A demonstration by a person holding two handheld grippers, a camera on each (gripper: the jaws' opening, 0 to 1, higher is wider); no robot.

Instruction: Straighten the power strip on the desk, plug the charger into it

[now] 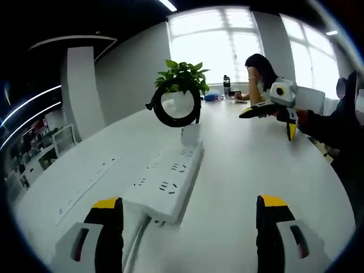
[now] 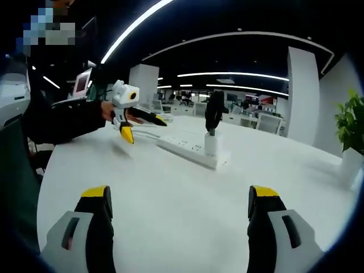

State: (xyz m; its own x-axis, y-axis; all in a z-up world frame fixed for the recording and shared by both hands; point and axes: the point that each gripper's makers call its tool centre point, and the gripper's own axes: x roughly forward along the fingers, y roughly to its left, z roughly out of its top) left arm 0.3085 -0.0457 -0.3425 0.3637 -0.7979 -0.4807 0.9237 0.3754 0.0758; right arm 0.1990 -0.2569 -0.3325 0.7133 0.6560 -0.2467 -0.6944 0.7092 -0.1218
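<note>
Charger point(image 1: 190, 134) already stands upright in the far end socket of the strip point(image 1: 168, 177), centre of the left gripper view; in the right gripper view the same pair sits mid-frame, charger point(image 2: 211, 144) at the strip's point(image 2: 192, 149) near end. So plugging looks done, and the strip lies fairly straight on the desk point(image 1: 244, 170). Judged stage: finishing, or a last alignment check. If any nudge is left, it calls for a light push on the strip's long side without tipping the charger.

Left gripper point(image 1: 189, 216) jaws spread wide, holding nothing, strip just ahead between them. Right gripper point(image 2: 179, 207) likewise wide apart and empty, well back from the strip.

Strip: long white plastic bar, rows of dark slots. Charger: small white block; its black cable point(image 1: 177, 104) is coiled in a ring above it. Desk: smooth, white, matte, curved edge.
</note>
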